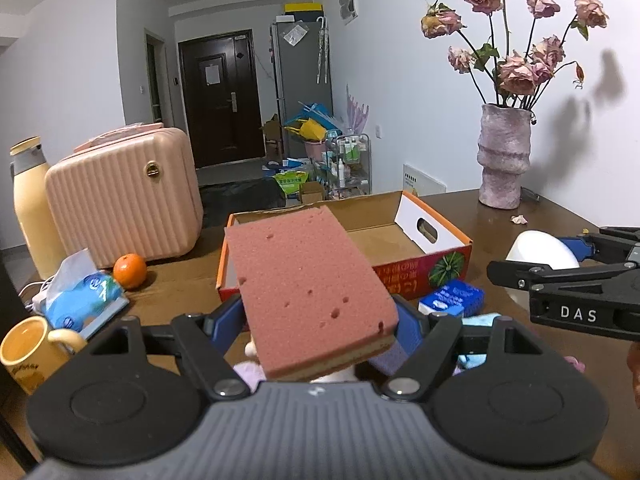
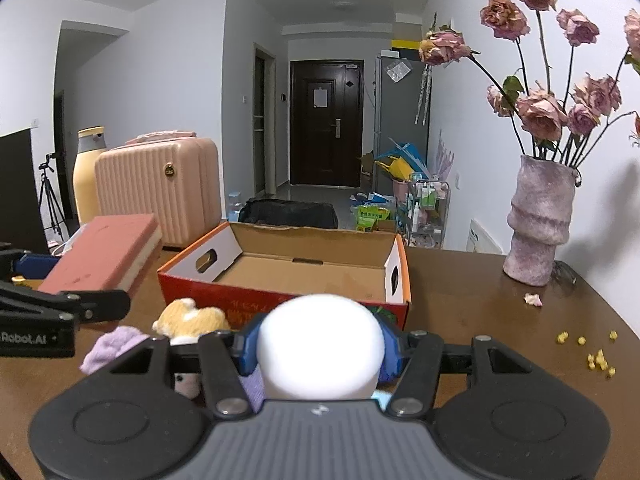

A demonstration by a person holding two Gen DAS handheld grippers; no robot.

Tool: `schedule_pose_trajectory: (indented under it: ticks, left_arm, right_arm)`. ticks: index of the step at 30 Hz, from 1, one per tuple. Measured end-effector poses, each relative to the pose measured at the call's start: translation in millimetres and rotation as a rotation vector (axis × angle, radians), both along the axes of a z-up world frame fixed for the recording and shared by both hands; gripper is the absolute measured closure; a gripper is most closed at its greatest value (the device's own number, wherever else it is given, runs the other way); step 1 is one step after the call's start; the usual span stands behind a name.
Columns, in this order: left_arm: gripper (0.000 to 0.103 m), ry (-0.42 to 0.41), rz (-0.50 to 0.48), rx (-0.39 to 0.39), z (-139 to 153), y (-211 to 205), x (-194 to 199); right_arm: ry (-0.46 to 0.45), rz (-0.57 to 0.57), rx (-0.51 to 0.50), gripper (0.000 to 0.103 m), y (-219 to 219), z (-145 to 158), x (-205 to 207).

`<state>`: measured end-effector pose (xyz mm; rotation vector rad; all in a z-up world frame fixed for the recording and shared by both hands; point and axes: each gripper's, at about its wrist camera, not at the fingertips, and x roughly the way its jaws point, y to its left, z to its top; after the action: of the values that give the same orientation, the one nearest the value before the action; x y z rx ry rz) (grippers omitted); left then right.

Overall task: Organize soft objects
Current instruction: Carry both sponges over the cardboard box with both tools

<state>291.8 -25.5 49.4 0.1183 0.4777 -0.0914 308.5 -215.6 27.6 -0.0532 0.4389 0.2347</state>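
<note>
My left gripper is shut on a pink sponge and holds it above the table, just in front of an open cardboard box. The sponge also shows in the right wrist view. My right gripper is shut on a white foam ball, near the box; the ball shows in the left wrist view. The box is empty inside. A plush toy, a purple cloth and a blue sponge lie before the box.
A pink suitcase, a yellow bottle, an orange, a tissue pack and a yellow mug stand at the left. A vase of dried roses stands at the right, with yellow crumbs nearby.
</note>
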Motion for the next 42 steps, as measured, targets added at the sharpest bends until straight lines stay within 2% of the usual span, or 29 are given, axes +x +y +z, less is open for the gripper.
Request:
schedule_pose_trajectory:
  ticks: [21,42]
  left_arm:
    - [0.025,0.066,0.016,0.024,-1,-15,111]
    - [0.025,0.148,0.095,0.071,-19,-19,207]
  right_arm:
    - [0.015,0.038,-0.055,0.047,4,11,108]
    - [0.162,0.057,-0.06,0.047,10,-6,221]
